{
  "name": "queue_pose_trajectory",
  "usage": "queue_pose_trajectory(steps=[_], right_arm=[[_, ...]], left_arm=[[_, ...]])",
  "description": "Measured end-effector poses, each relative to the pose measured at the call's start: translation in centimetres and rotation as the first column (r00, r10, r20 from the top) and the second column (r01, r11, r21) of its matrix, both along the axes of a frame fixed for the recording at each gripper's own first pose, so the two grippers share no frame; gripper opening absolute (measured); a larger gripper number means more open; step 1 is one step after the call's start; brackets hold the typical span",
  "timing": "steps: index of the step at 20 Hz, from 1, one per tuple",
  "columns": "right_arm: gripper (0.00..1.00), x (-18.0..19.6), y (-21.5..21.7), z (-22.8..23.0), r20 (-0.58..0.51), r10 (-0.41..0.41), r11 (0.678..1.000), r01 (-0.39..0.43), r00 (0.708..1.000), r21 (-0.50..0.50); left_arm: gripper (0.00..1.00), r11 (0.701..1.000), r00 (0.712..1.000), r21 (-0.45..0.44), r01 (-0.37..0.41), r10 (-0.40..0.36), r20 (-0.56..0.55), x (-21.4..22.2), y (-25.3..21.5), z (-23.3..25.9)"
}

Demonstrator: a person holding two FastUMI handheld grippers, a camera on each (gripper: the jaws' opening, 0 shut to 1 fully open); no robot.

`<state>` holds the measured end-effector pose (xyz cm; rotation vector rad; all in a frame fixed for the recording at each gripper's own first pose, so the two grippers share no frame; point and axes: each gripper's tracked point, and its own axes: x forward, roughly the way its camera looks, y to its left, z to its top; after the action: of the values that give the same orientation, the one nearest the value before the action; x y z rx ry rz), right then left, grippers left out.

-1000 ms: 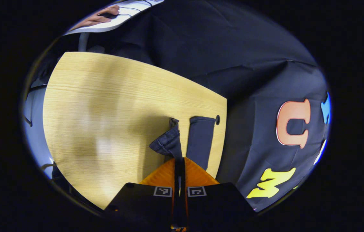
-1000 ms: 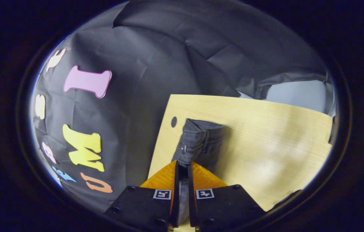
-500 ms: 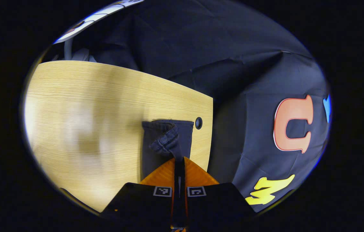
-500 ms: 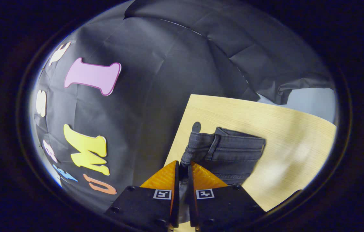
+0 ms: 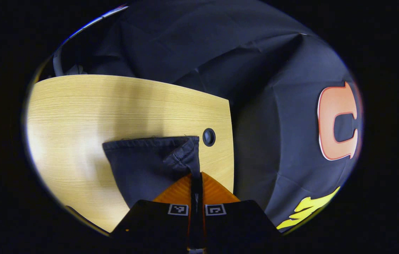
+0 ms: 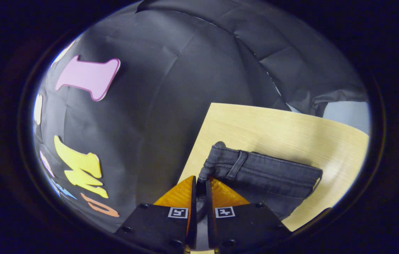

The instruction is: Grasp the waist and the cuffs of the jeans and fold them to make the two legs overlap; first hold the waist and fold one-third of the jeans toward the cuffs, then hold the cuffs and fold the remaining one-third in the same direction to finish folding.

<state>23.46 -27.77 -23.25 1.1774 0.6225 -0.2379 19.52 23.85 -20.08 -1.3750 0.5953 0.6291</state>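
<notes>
While L tongs [image 5: 196, 176] pinch a cuff [image 5: 181, 157], R tongs [image 6: 199, 181] pinch the waist [image 6: 227, 164]; jeans [image 5: 143, 169] lie on desk [image 5: 114, 106], near its edge by a grommet hole [image 5: 209, 137].

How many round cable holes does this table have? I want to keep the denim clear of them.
1 in the left gripper view: the hole sits near the table's edge, just beside the jeans' cuff corner. Others may lie under the cloth.
</notes>
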Motion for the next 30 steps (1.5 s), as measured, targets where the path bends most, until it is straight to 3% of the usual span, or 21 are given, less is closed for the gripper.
queue_pose_trajectory(steps=[2,3,6,8,9,11,12,14,15,16,19,20,22,24,27,28,30], right_arm=[[0.13,1.0,0.5,-1.3,-0.018,-0.002,1.000,0.002,1.000,-0.009],[0.09,1.4,0.6,-2.0,-0.025,-0.005,1.000,0.005,1.000,-0.014],[0.18,2.2,0.6,-3.6,-0.041,-0.006,0.999,0.005,0.999,-0.034],[0.13,2.5,0.8,-4.5,-0.057,0.001,0.998,-0.004,0.998,-0.057],[0.13,2.6,0.7,-4.9,-0.067,0.002,0.998,-0.006,0.998,-0.065],[0.13,2.7,0.8,-5.1,-0.074,-0.004,0.998,-0.001,0.997,-0.067],[0.12,2.8,0.8,-4.8,-0.078,-0.011,0.998,0.006,0.997,-0.067],[0.54,3.5,1.0,-4.8,-0.070,0.010,0.994,-0.017,0.997,-0.105],[0.76,3.2,1.3,-4.7,-0.075,0.035,0.989,-0.045,0.997,-0.142],[0.97,3.1,1.9,-3.9,-0.075,0.068,0.982,-0.080,0.995,-0.172],[0.94,2.7,2.7,-0.6,-0.040,0.129,0.963,-0.135,0.991,-0.235],[0.98,2.3,2.6,0.7,-0.026,0.139,0.957,-0.141,0.990,-0.255],[0.97,1.1,2.4,2.5,-0.008,0.163,0.944,-0.158,0.987,-0.289],[0.97,-0.8,1.5,4.0,-0.009,0.168,0.934,-0.162,0.986,-0.317],[0.97,-4.6,-0.2,4.9,-0.019,0.128,0.937,-0.127,0.992,-0.324],[0.97,-5.9,-0.9,4.5,-0.038,0.098,0.942,-0.105,0.994,-0.318],[0.98,-8.5,-1.3,3.7,-0.057,0.046,0.961,-0.060,0.997,-0.270]], left_arm=[[0.04,1.000,1.000,0.019,0.012,-0.011,-0.029,1.4,-0.1,-1.5],[0.04,0.999,0.999,0.034,0.020,-0.019,-0.045,1.8,-0.1,-2.3],[0.04,0.999,0.998,0.039,0.021,-0.018,-0.068,2.2,0.1,-3.9],[0.04,0.999,0.997,0.044,0.029,-0.026,-0.078,2.3,0.0,-4.4],[0.04,0.997,0.996,0.062,0.043,-0.038,-0.079,2.4,0.0,-4.5],[0.07,0.981,0.997,0.182,0.059,-0.049,-0.061,3.1,1.2,-3.5],[0.31,0.967,0.997,0.242,0.079,-0.072,-0.040,3.7,1.6,-2.6],[0.77,0.931,0.991,0.341,0.130,-0.128,-0.029,4.2,2.2,-0.1],[1.00,0.903,0.988,0.403,0.153,-0.152,-0.033,4.6,2.8,1.1],[0.99,0.872,0.983,0.459,0.170,-0.180,-0.024,4.4,2.5,2.6],[0.99,0.794,0.962,0.574,0.202,-0.272,0.037,4.5,1.4,7.6],[0.99,0.764,0.952,0.609,0.211,-0.303,0.051,4.3,0.6,9.3],[0.99,0.686,0.921,0.691,0.229,-0.382,0.074,4.0,-1.3,12.2],[0.98,0.558,0.871,0.799,0.225,-0.483,0.091,3.8,-3.9,15.5],[0.99,0.310,0.810,0.935,0.174,-0.584,0.043,2.1,-7.4,20.0],[0.98,0.258,0.791,0.951,0.170,-0.611,0.024,1.1,-9.2,21.0],[0.98,0.205,0.774,0.971,0.119,-0.632,0.038,-0.9,-11.3,22.8]])
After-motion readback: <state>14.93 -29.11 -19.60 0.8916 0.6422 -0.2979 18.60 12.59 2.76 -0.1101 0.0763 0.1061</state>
